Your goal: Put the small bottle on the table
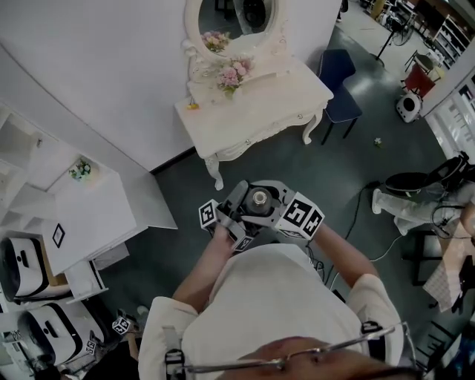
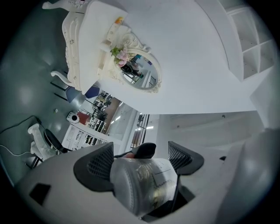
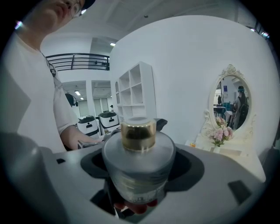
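Small bottle [image 1: 259, 199], upright, gold cap [image 3: 138, 133] up, clasped round its body by the right gripper [image 3: 140, 165]; left gripper [image 2: 140, 162] flanks it, jaws spread wide; white dressing table [image 1: 260, 111] lies well ahead.

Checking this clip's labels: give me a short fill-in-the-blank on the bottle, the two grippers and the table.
The small bottle has a ___ cap. The left gripper and the right gripper each have the ___ between their jaws. Behind the pink flowers on the white table stands an oval ___.
Missing: gold; bottle; mirror.
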The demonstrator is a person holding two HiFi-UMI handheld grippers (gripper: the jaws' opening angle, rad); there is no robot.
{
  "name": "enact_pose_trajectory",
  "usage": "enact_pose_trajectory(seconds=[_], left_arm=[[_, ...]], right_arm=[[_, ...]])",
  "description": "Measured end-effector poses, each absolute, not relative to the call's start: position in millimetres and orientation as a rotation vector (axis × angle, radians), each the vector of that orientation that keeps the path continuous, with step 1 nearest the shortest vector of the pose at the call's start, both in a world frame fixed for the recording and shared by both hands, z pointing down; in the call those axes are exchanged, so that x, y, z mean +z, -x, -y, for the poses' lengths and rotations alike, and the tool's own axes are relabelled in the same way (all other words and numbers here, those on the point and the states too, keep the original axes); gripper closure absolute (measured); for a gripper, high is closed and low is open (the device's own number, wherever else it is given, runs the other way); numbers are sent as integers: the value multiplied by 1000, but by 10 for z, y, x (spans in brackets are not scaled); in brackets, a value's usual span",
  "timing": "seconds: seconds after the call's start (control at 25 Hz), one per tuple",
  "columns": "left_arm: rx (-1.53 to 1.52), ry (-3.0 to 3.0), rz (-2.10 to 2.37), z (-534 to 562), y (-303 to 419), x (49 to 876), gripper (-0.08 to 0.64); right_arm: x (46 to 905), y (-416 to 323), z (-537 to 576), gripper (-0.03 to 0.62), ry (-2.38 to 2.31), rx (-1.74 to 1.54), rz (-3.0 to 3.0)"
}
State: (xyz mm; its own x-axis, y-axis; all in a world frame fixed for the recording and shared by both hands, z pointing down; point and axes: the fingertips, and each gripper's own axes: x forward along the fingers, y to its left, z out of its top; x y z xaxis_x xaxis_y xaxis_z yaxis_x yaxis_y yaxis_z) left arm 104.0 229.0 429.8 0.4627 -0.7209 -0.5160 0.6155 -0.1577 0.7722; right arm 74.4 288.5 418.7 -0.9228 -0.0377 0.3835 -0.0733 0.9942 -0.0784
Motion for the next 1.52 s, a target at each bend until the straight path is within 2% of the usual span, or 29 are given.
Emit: enact_pose_trajectory(seconds=[0.8, 1.52], left_arm=[[-1076, -1262, 92, -2464, -532, 4499, 175], [-1132, -1266, 174, -1393, -598, 4552, 175]], right_arm=[[4376, -185, -3031, 245, -182, 181, 2750], [4417, -306, -1998, 245, -19, 184, 2760]])
